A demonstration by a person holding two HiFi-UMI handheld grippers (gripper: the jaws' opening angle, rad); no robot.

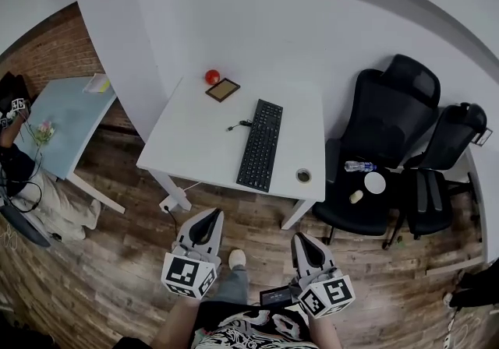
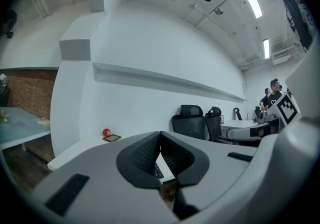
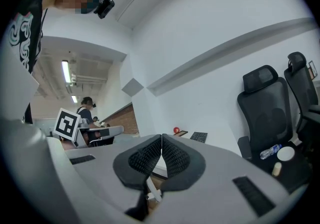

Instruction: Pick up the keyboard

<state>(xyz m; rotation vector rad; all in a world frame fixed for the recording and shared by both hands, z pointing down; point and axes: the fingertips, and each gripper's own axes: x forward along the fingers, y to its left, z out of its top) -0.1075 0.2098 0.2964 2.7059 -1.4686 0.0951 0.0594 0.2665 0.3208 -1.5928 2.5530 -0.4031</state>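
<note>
A black keyboard [image 1: 260, 144] lies lengthwise on the white table [image 1: 195, 137], its cable running off to the left. My left gripper [image 1: 209, 222] and right gripper [image 1: 303, 245] hover over the wooden floor in front of the table, well short of the keyboard. Both are shut with nothing between the pads. The left gripper view shows its closed pads [image 2: 160, 154] with a sliver of the keyboard [image 2: 158, 171] behind them. Past the closed pads [image 3: 162, 156] in the right gripper view, the keyboard's far end [image 3: 199, 137] shows on the table.
A red ball [image 1: 212, 76] and a small framed tablet [image 1: 223, 89] sit at the table's far end; a small round cup [image 1: 303, 176] stands near its front right corner. Two black office chairs [image 1: 382, 153] stand right of the table, with a bottle [image 1: 359, 166] on one seat. A pale blue table [image 1: 66, 118] stands left.
</note>
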